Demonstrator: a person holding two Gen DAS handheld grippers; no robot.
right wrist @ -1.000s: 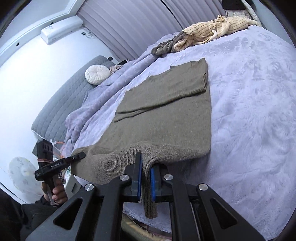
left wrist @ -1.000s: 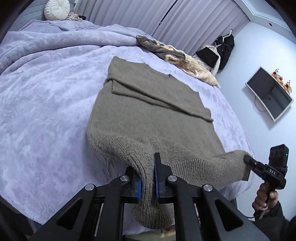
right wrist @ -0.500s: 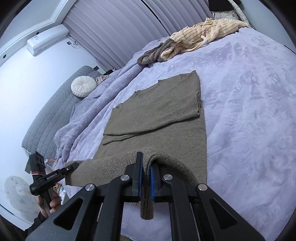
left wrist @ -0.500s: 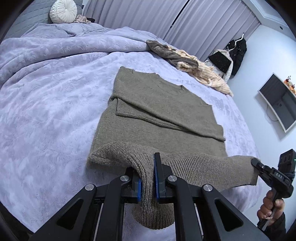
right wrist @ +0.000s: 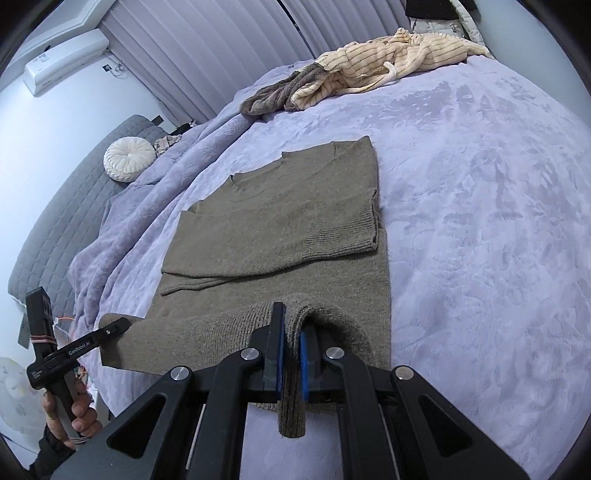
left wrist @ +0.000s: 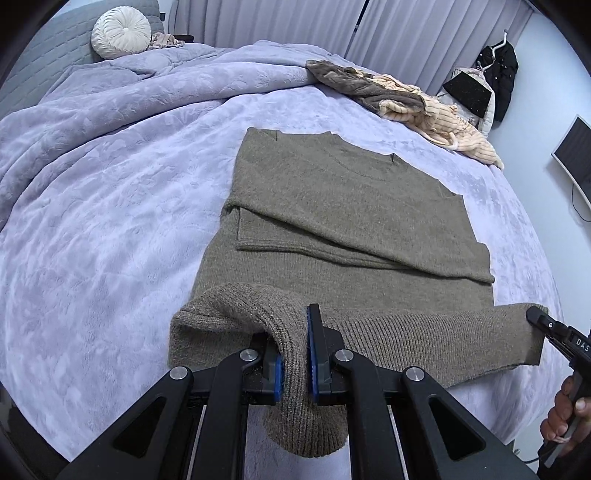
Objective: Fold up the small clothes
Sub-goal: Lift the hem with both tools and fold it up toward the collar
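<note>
Pinching the near hem of the olive sweater (left wrist: 343,206), we kept the left gripper (left wrist: 295,354) and right gripper (right wrist: 291,354) clamped on its corners, lifting that edge to fold it toward the far collar on the bed (left wrist: 92,221)

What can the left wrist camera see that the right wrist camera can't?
Only the left wrist view shows a black coat hanging by the curtains and a screen on the wall. Only the right wrist view shows a white air conditioner high on the wall. Both show the brown sweater on the purple bed, the round cushion, the striped clothes pile, and each tool shut on the sweater's hem.
</note>
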